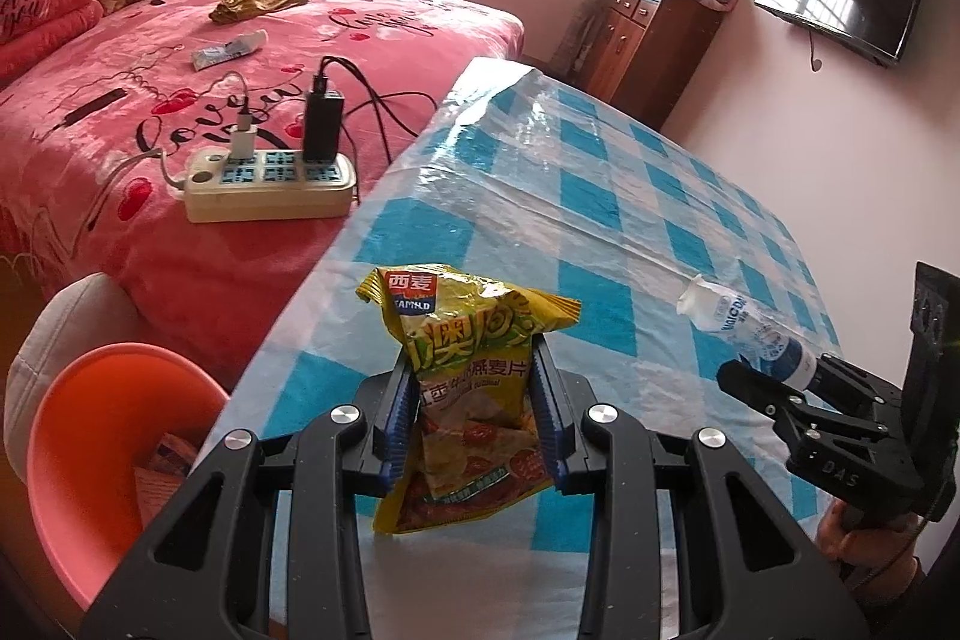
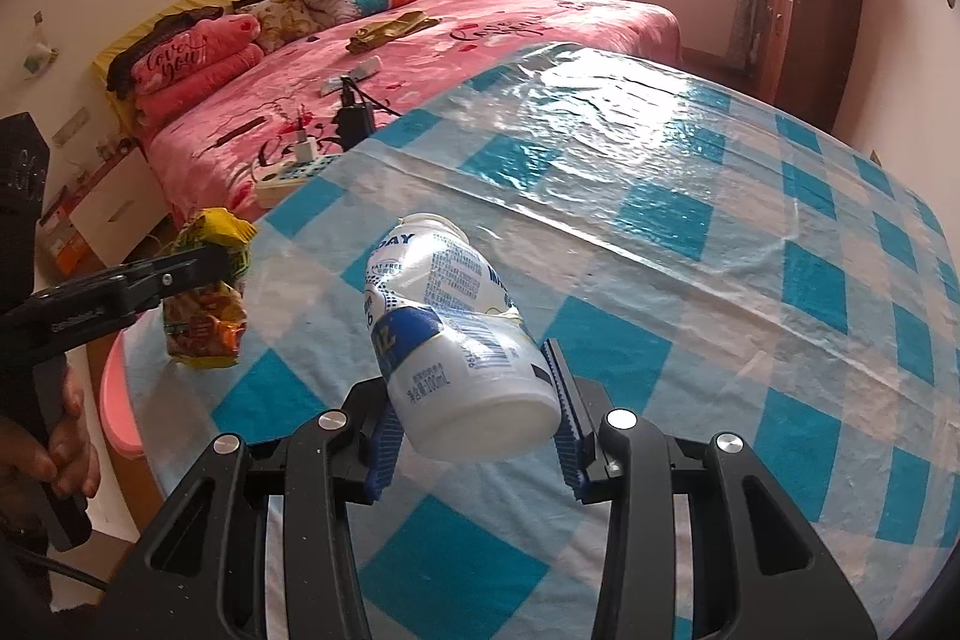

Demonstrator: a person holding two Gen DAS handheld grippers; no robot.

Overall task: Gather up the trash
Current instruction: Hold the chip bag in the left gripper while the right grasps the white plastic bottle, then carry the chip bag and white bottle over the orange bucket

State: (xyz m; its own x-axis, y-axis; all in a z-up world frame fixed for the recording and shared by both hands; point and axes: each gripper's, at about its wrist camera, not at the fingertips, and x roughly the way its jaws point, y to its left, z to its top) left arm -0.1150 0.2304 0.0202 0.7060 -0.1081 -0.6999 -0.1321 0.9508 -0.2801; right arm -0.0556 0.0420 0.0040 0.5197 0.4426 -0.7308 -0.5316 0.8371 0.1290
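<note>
The left tongs [image 1: 474, 400] grip a crinkled yellow foil snack packet [image 1: 468, 388] printed with red and green lettering, held upright above the near edge of the blue-and-white checked surface [image 1: 600, 196]. The right tongs [image 2: 474, 400] clamp a dented white plastic drink bottle [image 2: 456, 328] with a blue label, tilted with its neck pointing away. An orange plastic bin [image 1: 78, 436] stands beside the surface, below the packet's left.

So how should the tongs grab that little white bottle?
Around its wide bottom end, from behind its base. The white bottle is dented at the middle and narrows to a neck, so the round base gives the firmest hold. The right tongs already pinch it there, one finger on each side, neck pointing away over the checkered table.
</note>
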